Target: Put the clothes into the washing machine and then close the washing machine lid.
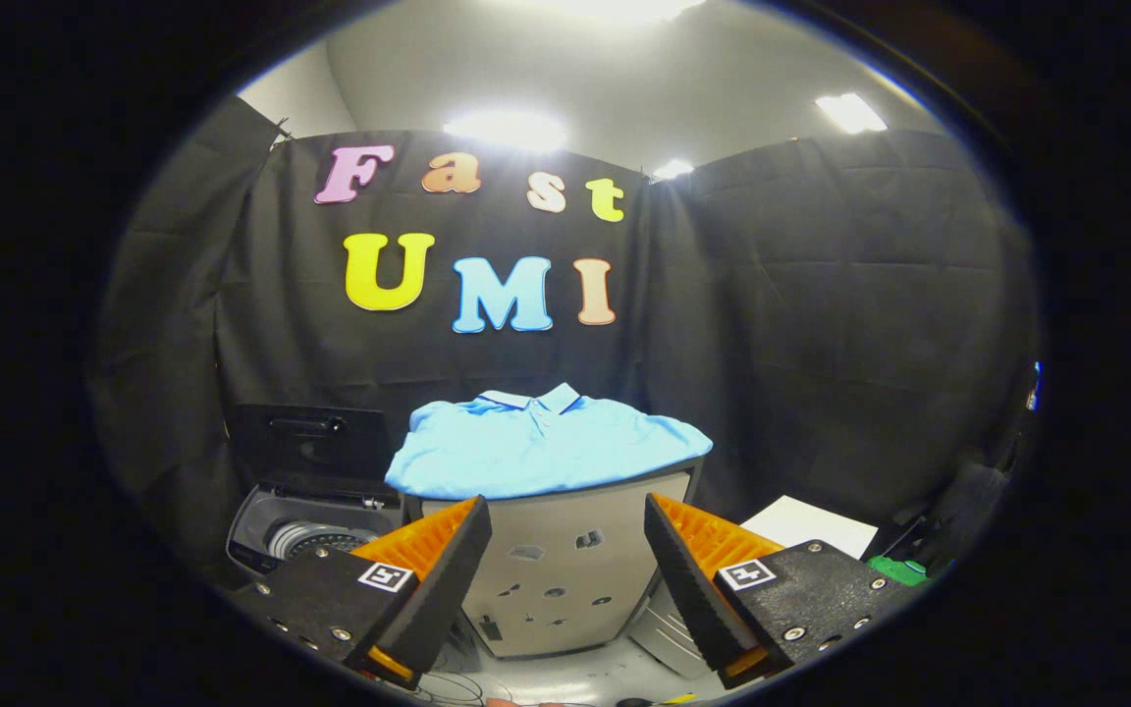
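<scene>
A light blue polo shirt (546, 447) lies folded flat on top of a grey cabinet (556, 579), straight ahead of the fingers and above their tips. To the left of the cabinet stands a small top-loading washing machine (305, 525) with its dark lid (310, 437) raised upright and the metal drum (315, 538) showing inside. My gripper (565, 516) is open, its two fingers spread wide with nothing between them. The cabinet's front shows through the gap between the fingers.
A white sheet (806, 522) lies low to the right of the cabinet, with a green object (897, 570) beside it. Cables (453, 687) trail on the floor under the fingers. Black cloth walls close the booth behind and at both sides.
</scene>
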Demonstrator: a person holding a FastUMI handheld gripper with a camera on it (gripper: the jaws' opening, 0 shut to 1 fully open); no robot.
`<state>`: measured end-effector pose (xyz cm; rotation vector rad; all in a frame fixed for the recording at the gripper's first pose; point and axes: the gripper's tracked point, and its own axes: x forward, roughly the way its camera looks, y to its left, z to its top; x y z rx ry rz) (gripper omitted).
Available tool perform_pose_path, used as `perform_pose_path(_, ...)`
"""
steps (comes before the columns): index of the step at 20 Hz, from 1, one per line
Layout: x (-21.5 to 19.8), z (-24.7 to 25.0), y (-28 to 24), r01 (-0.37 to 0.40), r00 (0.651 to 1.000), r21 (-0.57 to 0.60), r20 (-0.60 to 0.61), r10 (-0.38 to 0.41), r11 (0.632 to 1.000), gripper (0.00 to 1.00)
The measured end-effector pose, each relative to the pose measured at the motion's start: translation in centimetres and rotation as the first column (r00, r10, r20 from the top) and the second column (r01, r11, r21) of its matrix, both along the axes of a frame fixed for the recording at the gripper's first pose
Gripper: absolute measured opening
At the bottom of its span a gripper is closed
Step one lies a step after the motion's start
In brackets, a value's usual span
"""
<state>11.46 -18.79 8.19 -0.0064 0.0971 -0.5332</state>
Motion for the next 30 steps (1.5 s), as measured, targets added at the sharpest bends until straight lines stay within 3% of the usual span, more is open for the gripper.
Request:
perform_pose_path(8, 8.3, -1.2, -8.1, 0.034, 0.999, 0.107, -0.016, -0.033, 0.994, 0.97)
perform_pose_path(12, 12.5, -2.5, -10.9, 0.010, 0.999, 0.143, -0.047, -0.003, 0.990, 0.97)
perform_pose_path(24, 21.9, -4.7, -11.4, -0.186, 0.973, 0.234, -0.089, 0.211, 0.954, 0.96)
perform_pose_path(30, 23.6, -5.7, -11.2, -0.221, 0.956, 0.284, -0.125, 0.265, 0.933, 0.96)
